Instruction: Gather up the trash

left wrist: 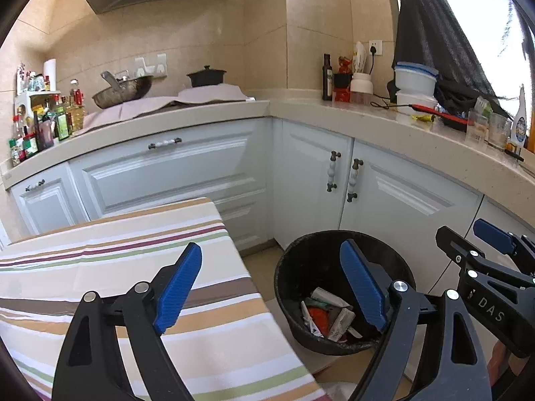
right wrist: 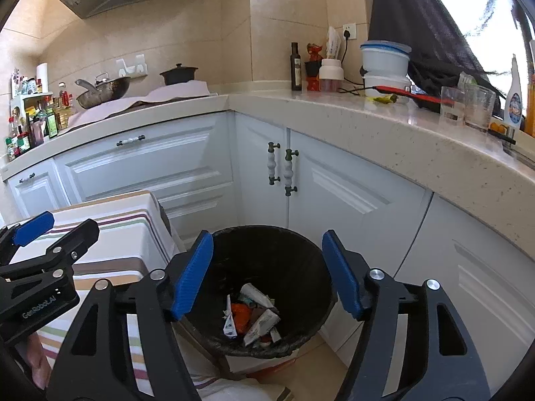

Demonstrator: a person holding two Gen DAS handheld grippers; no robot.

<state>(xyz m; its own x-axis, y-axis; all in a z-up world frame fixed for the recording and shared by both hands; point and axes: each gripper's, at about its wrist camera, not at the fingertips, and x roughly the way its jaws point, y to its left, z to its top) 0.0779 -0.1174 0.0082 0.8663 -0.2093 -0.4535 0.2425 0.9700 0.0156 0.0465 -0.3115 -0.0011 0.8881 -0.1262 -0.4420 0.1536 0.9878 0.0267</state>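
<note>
In the left wrist view, the left gripper (left wrist: 271,287) is standing with its blue pads wide apart and nothing between them, its left pad hanging over the striped tablecloth (left wrist: 133,267) near the table's right edge and its right pad showing in front of the black trash bin (left wrist: 301,267). The bin is sitting on the floor just beside the table's right edge, in front of the white corner cabinets (left wrist: 384,193), and crumpled trash (left wrist: 326,317) in white, red and grey is lying at its bottom, just left of the right pad and below the gap between the pads. The right gripper (left wrist: 474,244) is showing at the right edge of this view, beyond the bin's right rim; from here I cannot tell how its jaws stand. In the right wrist view, the right gripper (right wrist: 267,274) is hanging directly above the bin (right wrist: 301,254) with its pads apart and empty, framing the bin's mouth, one pad over the left rim and one over the right. The trash (right wrist: 250,314) is lying at the bin's bottom, below and between the two pads, touching neither. The left gripper (right wrist: 50,230) is reaching in at the left edge, over the tablecloth (right wrist: 127,230) near the table's right edge. A beige countertop (right wrist: 367,120) is running above the cabinets (right wrist: 334,183), carrying glasses and bottles.
</note>
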